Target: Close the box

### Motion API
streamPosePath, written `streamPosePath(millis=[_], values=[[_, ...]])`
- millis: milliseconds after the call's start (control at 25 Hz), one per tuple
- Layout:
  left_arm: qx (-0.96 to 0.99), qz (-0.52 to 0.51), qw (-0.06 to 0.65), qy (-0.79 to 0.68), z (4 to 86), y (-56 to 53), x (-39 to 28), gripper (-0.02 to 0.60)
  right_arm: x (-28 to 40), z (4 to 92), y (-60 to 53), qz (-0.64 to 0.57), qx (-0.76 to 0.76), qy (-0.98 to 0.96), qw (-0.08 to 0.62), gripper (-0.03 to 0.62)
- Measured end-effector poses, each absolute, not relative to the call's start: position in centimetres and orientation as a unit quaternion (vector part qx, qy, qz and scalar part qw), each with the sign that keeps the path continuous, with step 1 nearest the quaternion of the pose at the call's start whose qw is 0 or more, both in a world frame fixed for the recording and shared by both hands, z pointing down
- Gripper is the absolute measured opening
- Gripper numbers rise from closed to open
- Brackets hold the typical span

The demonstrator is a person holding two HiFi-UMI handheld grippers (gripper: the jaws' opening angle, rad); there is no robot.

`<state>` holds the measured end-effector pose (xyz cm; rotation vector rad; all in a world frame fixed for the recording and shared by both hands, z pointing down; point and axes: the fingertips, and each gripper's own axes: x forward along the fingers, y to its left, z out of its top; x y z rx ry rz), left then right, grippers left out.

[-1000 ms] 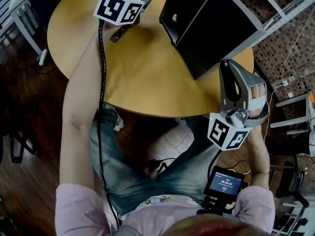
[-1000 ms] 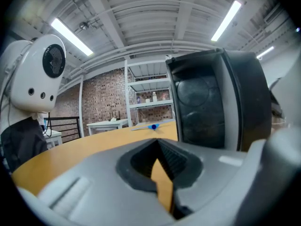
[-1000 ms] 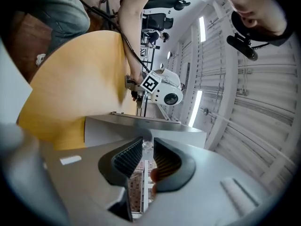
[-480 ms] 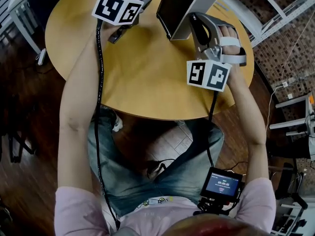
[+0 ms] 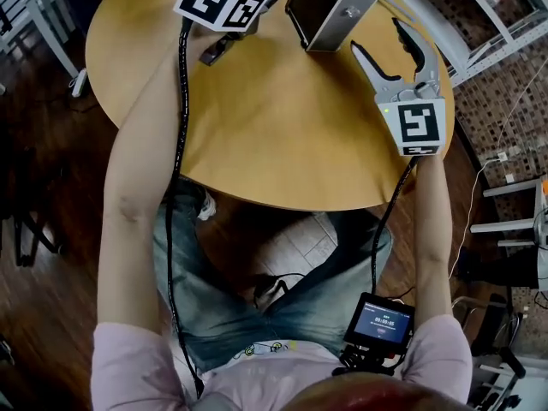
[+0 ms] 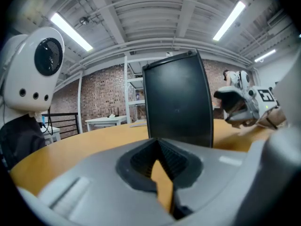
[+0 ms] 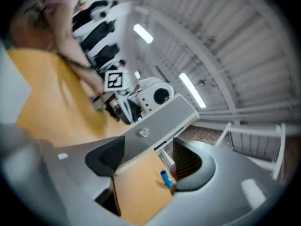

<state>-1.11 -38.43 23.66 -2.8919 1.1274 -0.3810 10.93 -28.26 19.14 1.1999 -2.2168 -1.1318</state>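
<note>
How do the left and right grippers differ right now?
The left gripper has its jaws together; the right gripper has them opening, with nothing pressed between. The left gripper faces the black-and-grey box's black face; the right gripper faces its grey face. Both are over the round wooden table.

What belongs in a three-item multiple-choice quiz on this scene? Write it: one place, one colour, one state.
1. The box stands: A on the floor; B on the table; C on a shelf.
2. The table top is: A yellow-brown; B white; C blue.
3. The left hand-held gripper has its jaws: A wide apart; B clamped on the box; C together, empty.

Key: B, the head view shows the box resting on the round top; A, that top shows yellow-brown in every view; C, the pads meet with nothing between them.
</note>
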Motion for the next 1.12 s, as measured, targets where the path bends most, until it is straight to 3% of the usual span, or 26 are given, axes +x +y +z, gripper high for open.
streamPosePath(millis=[160, 280, 360, 680, 760, 920, 1120], values=[[-0.925, -0.115, -0.004, 0.361, 22.9, -38.5, -1.6, 0.005, 17.7, 15.6, -33.0, -0.193, 0.500, -0.844, -0.034, 0.251], [-0.928, -0.107, -0.015, 0.357, 22.7, -38.5, -1.5, 0.005, 21.8, 16.1, -36.1, -0.059, 0.516, -0.848, -0.106, 0.210], [-0.929, -0.104, -0.017, 0.356, 22.5, -38.5, -1.6, 0.005, 23.2, 15.8, -36.4, -0.041, 0.518, -0.844, -0.132, 0.209], [-0.928, -0.077, -0.047, 0.362, 22.6, -38.7, -2.0, 0.005, 24.2, 14.7, -35.3, -0.084, 0.519, -0.839, -0.143, 0.184], [-0.926, -0.073, -0.052, 0.366, 22.7, -38.9, -2.2, 0.005, 24.3, 14.8, -35.4, -0.093, 0.528, -0.833, -0.137, 0.135], [-0.926, -0.066, -0.050, 0.367, 22.3, -38.8, -2.0, 0.005, 24.4, 14.1, -35.3, -0.104, 0.527, -0.832, -0.140, 0.133], [-0.933, -0.081, -0.051, 0.347, 22.7, -37.9, -0.7, 0.005, 21.8, 15.8, -34.6, -0.090, 0.485, -0.864, -0.105, 0.113]])
